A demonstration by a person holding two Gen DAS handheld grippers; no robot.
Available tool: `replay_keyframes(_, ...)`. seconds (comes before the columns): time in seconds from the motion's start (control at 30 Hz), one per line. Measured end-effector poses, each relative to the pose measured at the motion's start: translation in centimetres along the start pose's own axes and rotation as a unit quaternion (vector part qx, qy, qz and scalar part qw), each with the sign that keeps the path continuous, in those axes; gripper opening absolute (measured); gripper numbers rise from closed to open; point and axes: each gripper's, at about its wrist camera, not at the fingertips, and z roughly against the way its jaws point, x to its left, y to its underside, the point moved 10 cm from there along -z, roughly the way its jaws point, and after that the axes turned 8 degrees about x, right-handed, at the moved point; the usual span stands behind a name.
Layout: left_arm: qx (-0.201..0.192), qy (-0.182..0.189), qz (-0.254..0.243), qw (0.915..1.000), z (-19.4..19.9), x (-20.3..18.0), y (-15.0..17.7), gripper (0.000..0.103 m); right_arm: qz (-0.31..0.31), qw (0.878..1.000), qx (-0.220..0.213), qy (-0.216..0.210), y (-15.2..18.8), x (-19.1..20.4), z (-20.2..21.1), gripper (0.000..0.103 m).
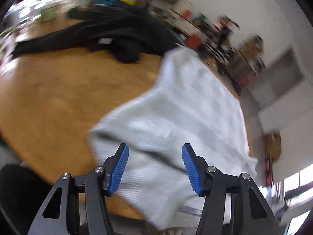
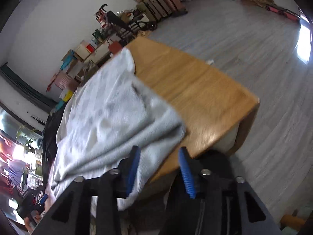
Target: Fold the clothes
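The pale grey knitted garment (image 1: 176, 117) lies crumpled on the wooden surface (image 1: 49, 98), not yet folded; left tool (image 1: 155, 169) and right tool (image 2: 159, 171) both gape, gripping nothing.

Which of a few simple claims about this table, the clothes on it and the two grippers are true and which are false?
1. Both grippers are open. True: the left gripper and the right gripper each show a wide gap between the blue pads.
2. The light grey garment is neatly folded into a small square. False: it lies spread out and rumpled, and it hangs over the table's near edge.
3. A black garment lies farther back on the wooden table. True.
4. The table is glass. False: it has a wood-grain top.
5. The right gripper is clamped on the black garment. False: nothing is pinched between its pads, and the grey cloth lies in front of it.
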Motion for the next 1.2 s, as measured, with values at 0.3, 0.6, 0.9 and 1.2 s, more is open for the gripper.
replay_keyframes(0.3, 0.113, -0.001, -0.108, 0.9876, -9.9, -15.4, -0.3, 0.058, 0.023, 0.999, 0.019, 0.029, -3.4, -0.2, -3.3, 0.060)
replay_keyframes(0.6, 0.241, -0.058, -0.226, 0.9422, -22.2, -32.6, 2.4, 0.059, 0.019, 0.999, 0.015, -0.022, -3.6, 0.4, -4.2, 0.038)
replay_keyframes(0.9, 0.204, -0.156, -0.315, 0.9136, -31.2, -41.8, 3.0, 0.059, 0.036, 0.998, 0.021, -0.043, -3.6, -0.1, -4.1, 0.042)
replay_keyframes(1.2, 0.173, -0.176, -0.330, 0.9113, -33.8, -42.1, 4.1, 0.025, 0.040, 0.997, 0.020, -0.056, -3.4, -0.3, -4.8, 0.025)
